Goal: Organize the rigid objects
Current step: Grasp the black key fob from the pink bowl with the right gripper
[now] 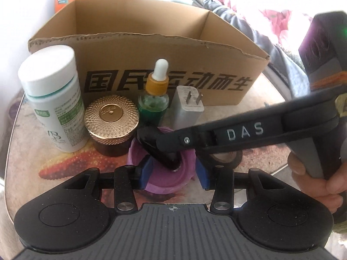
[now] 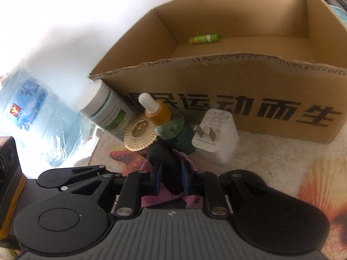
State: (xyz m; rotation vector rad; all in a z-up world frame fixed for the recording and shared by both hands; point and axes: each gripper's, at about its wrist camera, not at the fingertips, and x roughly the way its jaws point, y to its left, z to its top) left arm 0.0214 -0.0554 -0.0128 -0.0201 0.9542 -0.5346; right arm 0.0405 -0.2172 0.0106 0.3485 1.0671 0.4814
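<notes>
Currently: two-handed grip on cup and black cylinder

Right gripper [image 2: 171, 178] is pinching a black cylindrical item [image 2: 168, 158] between its pads, right at the fingertips. Left gripper [image 1: 174, 173] is part-closed, pads seemingly pressed on the purple cup [image 1: 160, 182] under it. Both look rigid, light and smooth, so likely slippery. Grip the cylinder mid-body, the cup across its wall. Cardboard box [image 2: 216, 82] sits just ahead of both tools.

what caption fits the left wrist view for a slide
Left gripper straddles a purple holder while the right gripper reaches in, before a cardboard box.
</notes>
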